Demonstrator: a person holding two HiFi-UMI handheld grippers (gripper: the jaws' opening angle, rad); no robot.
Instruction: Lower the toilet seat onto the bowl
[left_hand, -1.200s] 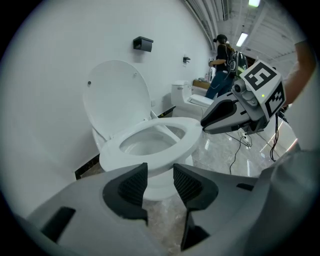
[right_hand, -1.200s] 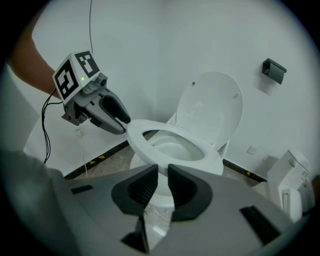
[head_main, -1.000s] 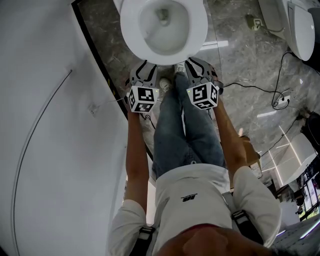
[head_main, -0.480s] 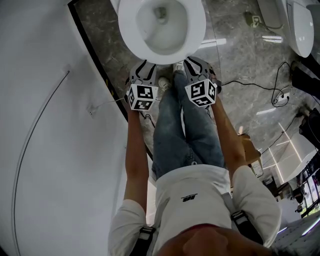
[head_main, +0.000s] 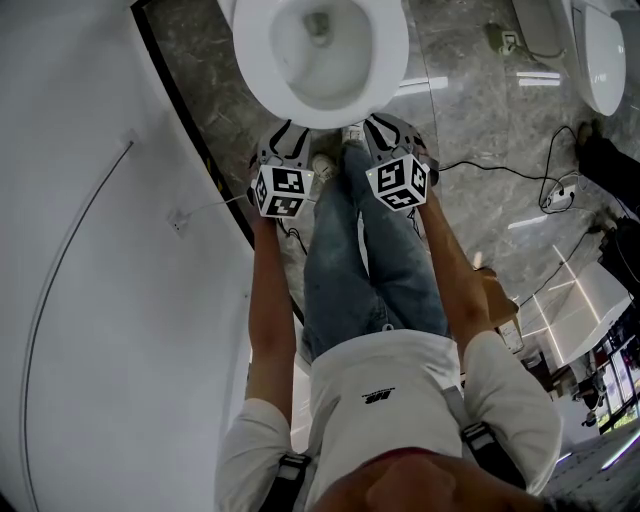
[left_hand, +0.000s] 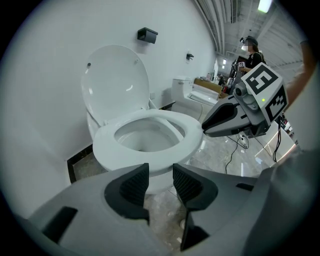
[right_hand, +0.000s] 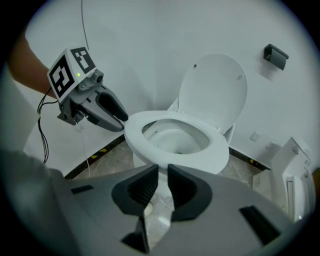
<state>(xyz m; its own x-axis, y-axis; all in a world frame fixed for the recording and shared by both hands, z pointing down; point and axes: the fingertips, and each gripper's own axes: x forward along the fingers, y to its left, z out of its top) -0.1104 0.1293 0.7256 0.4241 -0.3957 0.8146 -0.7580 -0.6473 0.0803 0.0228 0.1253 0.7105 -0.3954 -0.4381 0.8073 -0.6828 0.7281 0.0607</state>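
At my twelve o'clock the toilet seat (left_hand: 195, 136) and lid (left_hand: 115, 82) look smooth, glossy white plastic. The floor (head_main: 480, 110) is polished veined stone, mirroring lights. My left claw (left_hand: 160, 181) is matt grey plastic with ribbed dark pads (left_hand: 131, 186). My jeans (head_main: 370, 260) are blue denim cloth.

The toilet (head_main: 255, 60) runs off head view's top.

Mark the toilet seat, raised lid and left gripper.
toilet seat (left_hand: 103, 148), left gripper view, front left rim.
raised lid (left_hand: 115, 81), left gripper view, inner face centre.
left gripper (left_hand: 160, 183), left gripper view, midway between fingertips.
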